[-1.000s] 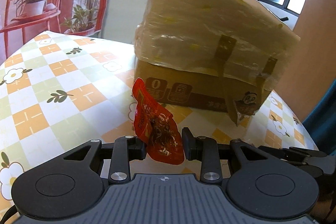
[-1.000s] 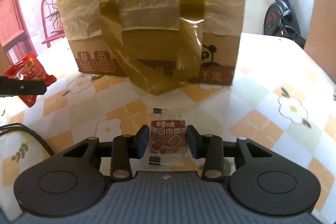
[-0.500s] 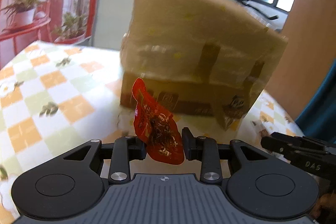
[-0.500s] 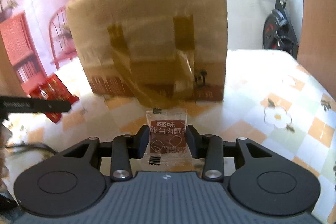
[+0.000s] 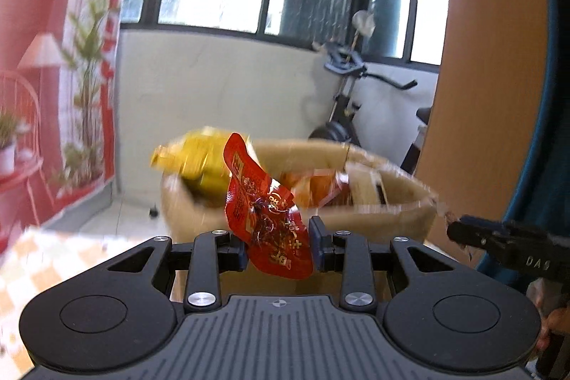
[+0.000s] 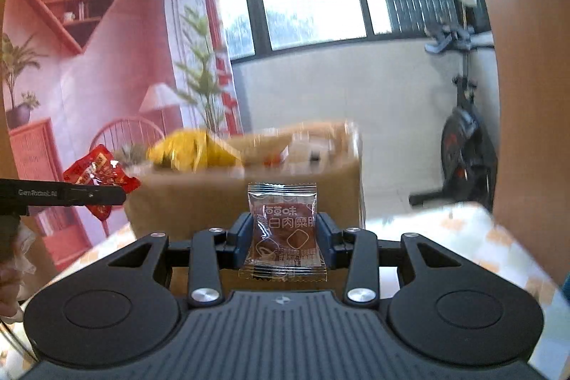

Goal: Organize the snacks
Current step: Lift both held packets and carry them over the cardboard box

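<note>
My left gripper (image 5: 278, 248) is shut on a red snack packet (image 5: 265, 212), held up level with the open top of a cardboard box (image 5: 374, 219). My right gripper (image 6: 283, 243) is shut on a clear packet with a brown label (image 6: 283, 234), also raised before the box (image 6: 199, 202). Inside the box lie a yellow bag (image 5: 192, 155) and orange packets (image 5: 317, 184). The right wrist view shows the left gripper's finger (image 6: 71, 194) with the red packet (image 6: 99, 175) at the left. The right gripper's finger (image 5: 506, 244) shows at the right of the left wrist view.
The box stands on a table with an orange and green checked cloth (image 6: 498, 237). Behind are a window, a low white wall and an exercise bike (image 6: 463, 138). A red printed backdrop (image 6: 71, 59) hangs at the left, a brown panel (image 5: 481, 95) at the right.
Both grippers have risen with their packets, from facing the box's taped side to looking over its open top. The snacks inside have come into view.
</note>
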Demonstrator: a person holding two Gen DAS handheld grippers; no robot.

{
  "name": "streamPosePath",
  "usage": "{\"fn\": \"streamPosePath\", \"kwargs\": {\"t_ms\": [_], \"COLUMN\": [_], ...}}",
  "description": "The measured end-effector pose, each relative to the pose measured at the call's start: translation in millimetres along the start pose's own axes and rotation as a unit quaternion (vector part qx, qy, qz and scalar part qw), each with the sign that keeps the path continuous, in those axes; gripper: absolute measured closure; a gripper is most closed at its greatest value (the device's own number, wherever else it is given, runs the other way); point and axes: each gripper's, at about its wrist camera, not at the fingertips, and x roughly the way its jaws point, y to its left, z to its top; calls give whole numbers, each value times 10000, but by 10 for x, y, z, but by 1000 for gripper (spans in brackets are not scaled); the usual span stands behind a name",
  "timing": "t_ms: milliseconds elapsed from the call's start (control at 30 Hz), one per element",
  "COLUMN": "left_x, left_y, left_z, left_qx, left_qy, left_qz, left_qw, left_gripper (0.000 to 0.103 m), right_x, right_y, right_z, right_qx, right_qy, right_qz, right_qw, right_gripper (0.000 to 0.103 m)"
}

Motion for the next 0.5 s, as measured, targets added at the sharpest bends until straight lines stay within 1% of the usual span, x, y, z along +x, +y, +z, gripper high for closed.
{"fn": "streamPosePath", "kwargs": {"t_ms": [133,200,333,500], "left_x": [189,306,496,722], "left_y": [-47,-71,-70,-47], "left_z": [108,170,274,353], "left_qx": [-41,42,158,328], "left_qy": [-27,5,16,188], "left_qz": [-79,-70,-52,23], "left_qw": [10000,10000,9999,9993], "left_gripper": [68,68,68,68], "right_x": [120,267,563,899], "right_y": [-1,-4,-1,9], "right_z": [274,354,460,483], "right_qx": [-49,-22,24,203], "right_qy": [-340,-418,-450,-399], "right_qz": [109,206,386,590], "right_qw": [9993,9989,9982,9973], "right_gripper": [62,62,62,62]}}
